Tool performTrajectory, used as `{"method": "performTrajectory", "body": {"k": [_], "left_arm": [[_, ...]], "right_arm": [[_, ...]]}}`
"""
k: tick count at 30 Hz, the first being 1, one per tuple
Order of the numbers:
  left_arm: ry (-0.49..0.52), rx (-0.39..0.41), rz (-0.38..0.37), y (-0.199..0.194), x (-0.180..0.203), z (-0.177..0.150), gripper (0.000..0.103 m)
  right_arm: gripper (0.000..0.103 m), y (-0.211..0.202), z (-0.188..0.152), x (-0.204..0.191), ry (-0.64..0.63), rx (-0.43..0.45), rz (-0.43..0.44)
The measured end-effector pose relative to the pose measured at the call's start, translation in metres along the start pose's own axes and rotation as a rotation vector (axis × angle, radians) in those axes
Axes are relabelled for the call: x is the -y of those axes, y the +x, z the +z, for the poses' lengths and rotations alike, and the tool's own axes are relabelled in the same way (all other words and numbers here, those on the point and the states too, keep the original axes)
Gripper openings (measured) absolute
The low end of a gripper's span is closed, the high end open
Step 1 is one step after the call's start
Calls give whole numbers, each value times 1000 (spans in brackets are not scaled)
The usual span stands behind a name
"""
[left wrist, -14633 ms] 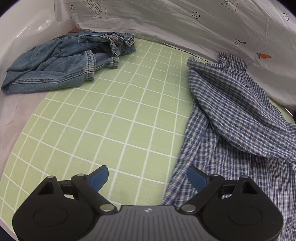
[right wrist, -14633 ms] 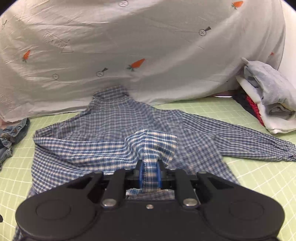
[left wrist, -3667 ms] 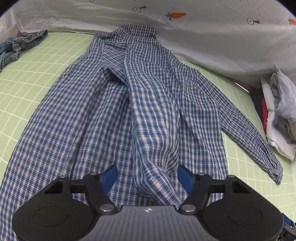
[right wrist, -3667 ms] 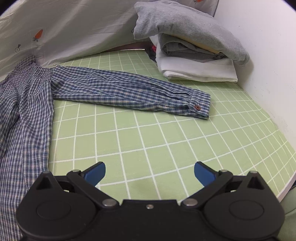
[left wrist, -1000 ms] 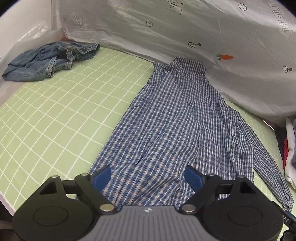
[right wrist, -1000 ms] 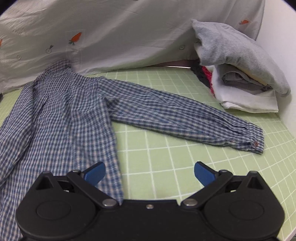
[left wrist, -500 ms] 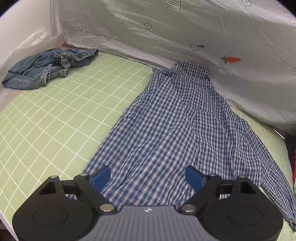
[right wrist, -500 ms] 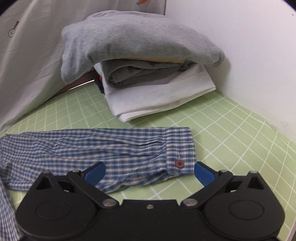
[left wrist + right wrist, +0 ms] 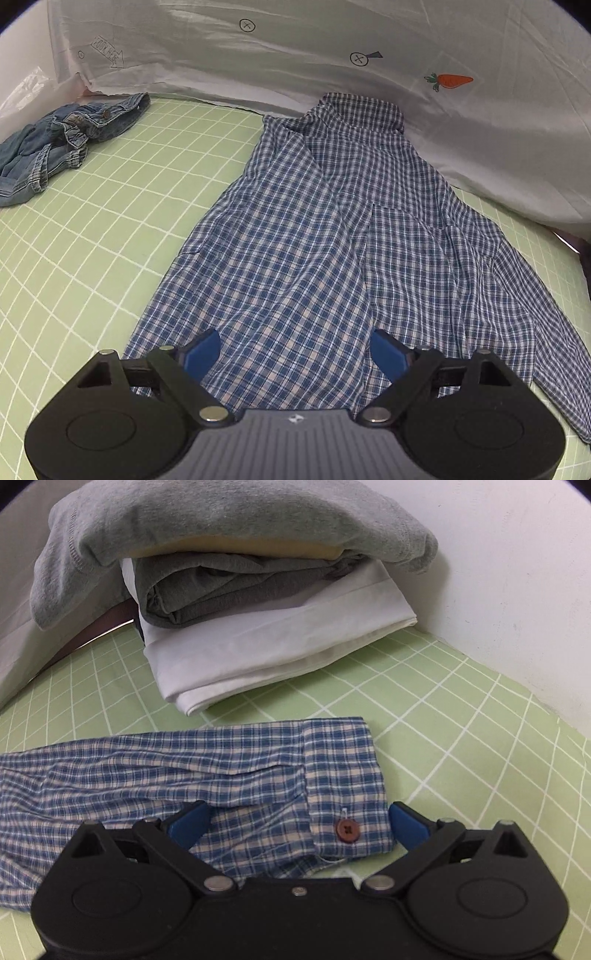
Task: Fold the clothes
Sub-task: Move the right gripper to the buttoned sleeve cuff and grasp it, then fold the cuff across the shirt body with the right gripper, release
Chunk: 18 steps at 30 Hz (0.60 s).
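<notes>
Plaid woven shirt [image 9: 314,236] flat on gridded green mat [image 9: 92,240], hem under left gripper [image 9: 295,350], jaws wide, empty, right gripper [image 9: 299,821] gaping over buttoned cuff [image 9: 343,786], closer than half a second ago, folded stack [image 9: 236,590] beyond, crumpled denim [image 9: 62,129] far left.

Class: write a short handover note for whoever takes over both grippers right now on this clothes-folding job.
Left gripper: jaws open, empty, over the shirt's hem.
Right gripper: jaws open, empty, straddling the sleeve cuff by its button.
Shirt lies spread on the mat, collar at the far end. Folded pile sits beyond the cuff; jeans crumpled far left.
Done: shirt laid out.
Left: grasp cuff, fold sleeve in, finish shirt; jeans unfolded.
</notes>
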<state>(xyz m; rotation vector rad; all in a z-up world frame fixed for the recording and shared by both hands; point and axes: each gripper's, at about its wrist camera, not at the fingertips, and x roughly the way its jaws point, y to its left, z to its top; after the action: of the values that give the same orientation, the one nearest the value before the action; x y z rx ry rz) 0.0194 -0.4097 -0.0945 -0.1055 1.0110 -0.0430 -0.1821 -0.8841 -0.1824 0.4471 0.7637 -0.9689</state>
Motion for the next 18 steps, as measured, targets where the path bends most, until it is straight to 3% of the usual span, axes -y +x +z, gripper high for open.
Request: {"method": "performTrajectory", "body": {"k": [7, 8, 9, 12, 18], "left_arm": [[-61, 4, -24, -1, -11, -2, 89], [-65, 6, -27, -2, -11, -3, 89], [-68, 9, -28, -3, -13, -3, 89], [-75, 19, -25, -7, -19, -6, 89], [-88, 35, -18, -16, -34, -10, 89]], "right_arm": [[99, 0, 8, -1, 11, -45, -9], [87, -3, 8, -1, 0, -36, 2], [68, -6, 8, -2, -15, -23, 16], [37, -13, 8, -7, -91, -21, 86], [29, -49, 7, -24, -218, 59, 168]]}}
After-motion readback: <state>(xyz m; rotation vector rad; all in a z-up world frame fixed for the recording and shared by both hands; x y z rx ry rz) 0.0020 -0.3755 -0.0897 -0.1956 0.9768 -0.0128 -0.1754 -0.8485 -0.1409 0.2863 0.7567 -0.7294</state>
